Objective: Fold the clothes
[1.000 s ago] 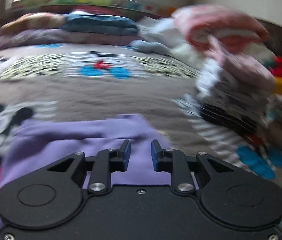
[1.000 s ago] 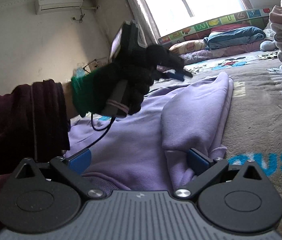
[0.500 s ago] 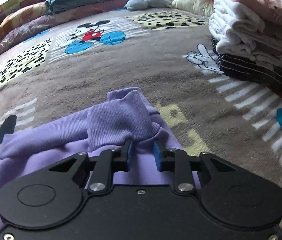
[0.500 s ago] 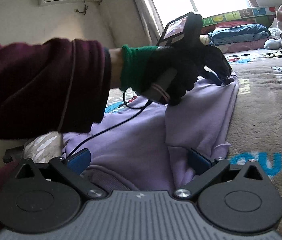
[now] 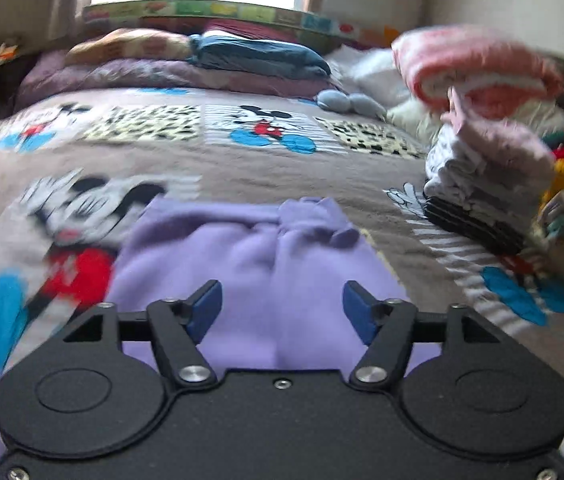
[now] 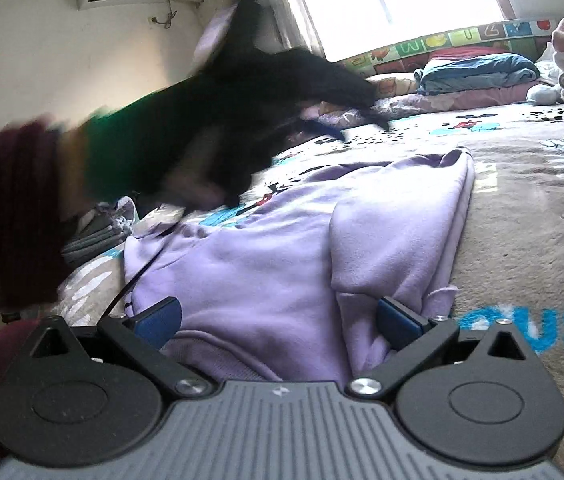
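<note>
Opening over the purple hoodie (image 5: 282, 264) on the bed (image 5: 242, 168), my left gripper (image 5: 282, 310) grips nothing; only the right view shows my blurred left hand (image 6: 202, 132) at ten o'clock, right gripper (image 6: 278, 320) spread around cloth.

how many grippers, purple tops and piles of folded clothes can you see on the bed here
grippers: 2, left gripper with jaws opening, nothing between them, and right gripper open
purple top: 1, spread on the blanket
folded pile: 1
total: 4
</note>
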Demonstrator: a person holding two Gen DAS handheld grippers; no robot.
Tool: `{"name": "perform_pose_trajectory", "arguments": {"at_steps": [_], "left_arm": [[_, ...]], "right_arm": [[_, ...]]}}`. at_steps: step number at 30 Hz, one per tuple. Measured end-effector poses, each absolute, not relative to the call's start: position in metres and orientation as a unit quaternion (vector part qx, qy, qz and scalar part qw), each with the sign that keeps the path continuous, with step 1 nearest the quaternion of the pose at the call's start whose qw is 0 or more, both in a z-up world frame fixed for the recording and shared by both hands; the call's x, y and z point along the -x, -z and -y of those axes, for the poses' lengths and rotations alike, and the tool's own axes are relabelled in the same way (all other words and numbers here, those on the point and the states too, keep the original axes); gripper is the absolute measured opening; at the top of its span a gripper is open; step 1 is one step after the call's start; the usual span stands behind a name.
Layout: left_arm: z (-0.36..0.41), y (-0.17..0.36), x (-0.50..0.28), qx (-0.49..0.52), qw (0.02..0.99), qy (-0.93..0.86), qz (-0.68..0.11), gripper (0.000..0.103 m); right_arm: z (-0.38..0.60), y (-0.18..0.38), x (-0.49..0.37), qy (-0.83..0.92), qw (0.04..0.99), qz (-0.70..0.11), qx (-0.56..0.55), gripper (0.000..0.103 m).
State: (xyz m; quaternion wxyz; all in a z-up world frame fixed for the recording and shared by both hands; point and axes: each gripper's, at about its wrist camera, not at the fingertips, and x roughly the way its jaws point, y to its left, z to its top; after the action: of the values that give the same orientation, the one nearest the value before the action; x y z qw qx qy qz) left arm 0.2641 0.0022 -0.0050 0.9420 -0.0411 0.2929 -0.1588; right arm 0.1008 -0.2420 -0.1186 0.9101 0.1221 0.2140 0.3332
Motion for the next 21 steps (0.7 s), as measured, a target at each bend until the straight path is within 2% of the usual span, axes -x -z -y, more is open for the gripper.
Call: {"name": "perform_pose_trajectory", "arguments": {"at_steps": [1,4,14,21], "left_arm": [[-0.017,0.007,-0.251,0.054,0.942,0.156,-0.291,0.075],[-0.057,0.011,-0.218,0.091,0.943,0.145,-0.286,0.08],[-0.183,0.052,-0.144,0.255,0.932,0.033,-0.255,0.08],[-0.246,0.077,-0.137,0.404,0.882,-0.038,-0.24,0.079]], "right_arm": [[0.242,0.116,-0.099,-0.333,0.911,-0.211,-0.122,0.102],[0.239,0.107,-0.087,-0.336,0.915,-0.196,-0.111,0.102],[0.191,0.095,-0.025,-0.375,0.909,-0.175,0.058,0.102],[0.165,0.102,-0.01,-0.382,0.897,-0.19,0.119,0.101]]}}
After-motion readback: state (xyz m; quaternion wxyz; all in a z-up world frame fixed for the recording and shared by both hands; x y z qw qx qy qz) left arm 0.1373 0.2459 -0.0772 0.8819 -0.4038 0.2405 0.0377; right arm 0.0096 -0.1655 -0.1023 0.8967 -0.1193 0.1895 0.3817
